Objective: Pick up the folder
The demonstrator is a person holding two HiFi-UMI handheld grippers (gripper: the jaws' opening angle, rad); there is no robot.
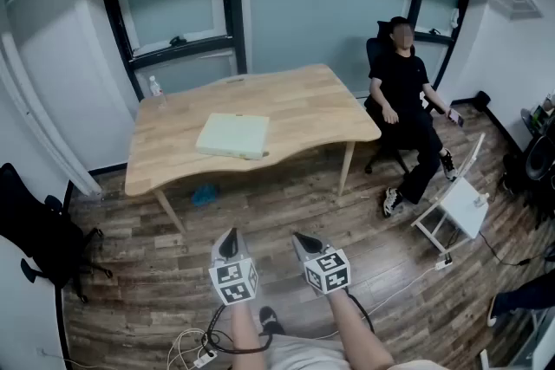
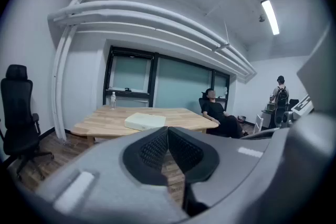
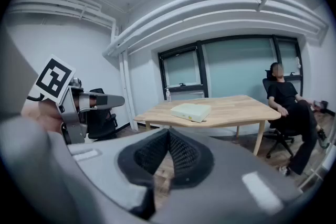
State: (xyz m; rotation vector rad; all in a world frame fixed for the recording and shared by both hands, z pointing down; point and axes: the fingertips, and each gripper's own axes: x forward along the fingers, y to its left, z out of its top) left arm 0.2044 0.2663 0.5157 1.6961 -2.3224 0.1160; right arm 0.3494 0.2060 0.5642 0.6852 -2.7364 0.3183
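A pale, thick folder (image 1: 232, 135) lies flat near the middle of a wooden table (image 1: 295, 104); it also shows as the folder (image 2: 145, 120) in the left gripper view and the folder (image 3: 191, 110) in the right gripper view. My left gripper (image 1: 228, 242) and right gripper (image 1: 305, 243) hang side by side over the wood floor, well short of the table, both shut and empty. Their jaws meet with nothing between them at the left gripper (image 2: 168, 129) and the right gripper (image 3: 168, 131).
A person sits in a chair (image 1: 404, 91) at the table's right end. A water bottle (image 1: 155, 87) stands at the table's far left corner. A black office chair (image 1: 39, 234) is at left, a white stand (image 1: 457, 205) at right, cables (image 1: 204, 344) on the floor.
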